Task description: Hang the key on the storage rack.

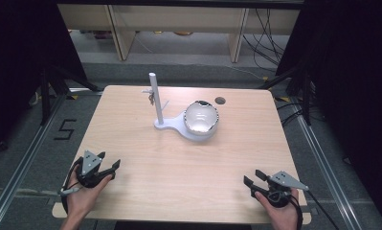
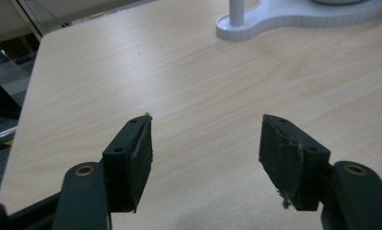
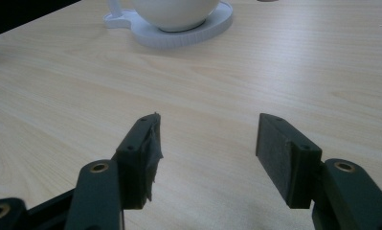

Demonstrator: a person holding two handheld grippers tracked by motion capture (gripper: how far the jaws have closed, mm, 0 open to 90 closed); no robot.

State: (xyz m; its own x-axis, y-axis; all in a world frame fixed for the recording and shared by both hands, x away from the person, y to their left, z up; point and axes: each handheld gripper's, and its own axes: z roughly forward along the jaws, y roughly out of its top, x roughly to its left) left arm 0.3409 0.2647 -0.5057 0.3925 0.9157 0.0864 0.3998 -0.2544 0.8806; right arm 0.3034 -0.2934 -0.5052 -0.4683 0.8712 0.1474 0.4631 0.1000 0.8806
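- Bowl [image 1: 201, 118] was what I took as the work's object: a round, glossy white vessel with a dark chipped-looking rim, seated on the white stand [image 1: 188, 128] near the middle of the bench [image 1: 131, 143], well apart from both grippers.
- Bench was pale wood-grain laminate, smooth and matte.
- Stand was a flat white plastic base, ribbed along its edge, with a slim upright post [image 1: 154, 98] at its narrow end carrying small side pegs.
- Left gripper [image 1: 109, 168] hovered low at the near left edge, jaws released and spread, nothing between them; its black pads [image 2: 140, 158] looked frayed.
- Right gripper [image 1: 253, 178] sat likewise released at the near right.
- I judged a good approach would be level, jaws wide, meeting the bowl's rim rather than its slick curved wall.
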